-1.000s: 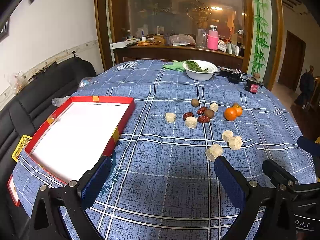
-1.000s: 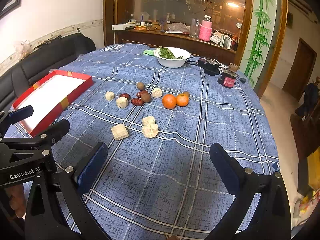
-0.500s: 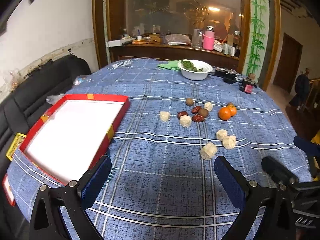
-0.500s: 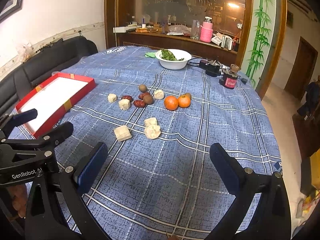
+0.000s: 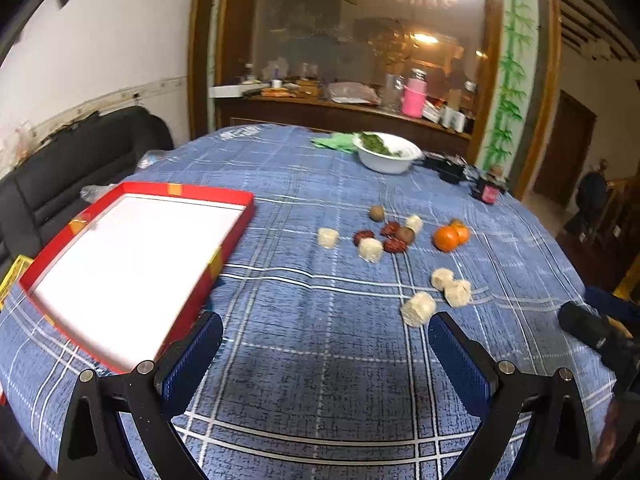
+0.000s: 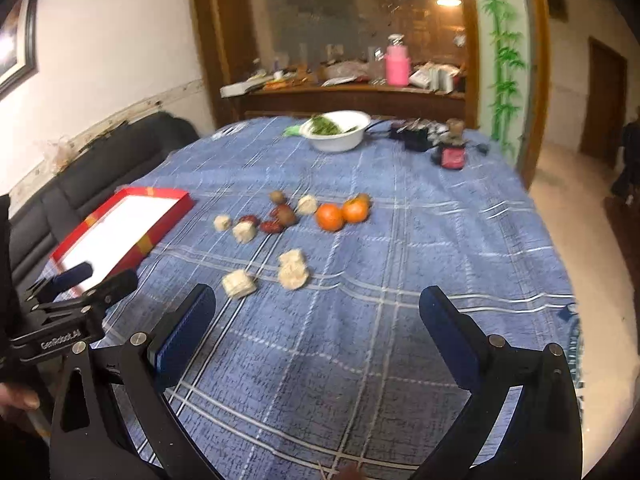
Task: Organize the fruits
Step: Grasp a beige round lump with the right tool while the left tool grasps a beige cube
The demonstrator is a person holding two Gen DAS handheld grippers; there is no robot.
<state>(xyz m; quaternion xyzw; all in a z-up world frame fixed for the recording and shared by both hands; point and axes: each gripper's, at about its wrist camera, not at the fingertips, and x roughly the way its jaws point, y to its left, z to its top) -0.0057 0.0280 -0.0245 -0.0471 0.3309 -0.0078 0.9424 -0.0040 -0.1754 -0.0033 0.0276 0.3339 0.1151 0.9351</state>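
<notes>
Fruits are lying scattered near the middle of the round worktop (image 5: 320, 360), on its blue checked cloth: two oranges (image 5: 446, 238) are sitting touching each other, and just to their left dark red dates (image 5: 394, 245) and brown round fruits (image 5: 376, 213) are clustering together with pale cube-shaped pieces (image 5: 370, 249) among them. Three more pale pieces (image 5: 418, 309) are lying nearer the cameras, two of them touching. A red tray (image 5: 236, 236) with a white inside is resting at the left side of the worktop, well apart from the fruits and holding nothing. A white bowl (image 5: 386, 158) of greens is standing at the far side, with a small red-labelled jar (image 5: 489, 193) to its right. The left gripper (image 5: 326, 350) is hovering over the near edge with its blue-padded fingers (image 5: 192, 356) spread wide and gripping nothing. The right gripper (image 6: 316, 326) is hanging likewise over the near cloth, its fingers (image 6: 184, 332) wide apart and bare, with the nearest pale piece just beyond its left finger. Both views are blurring slightly.
</notes>
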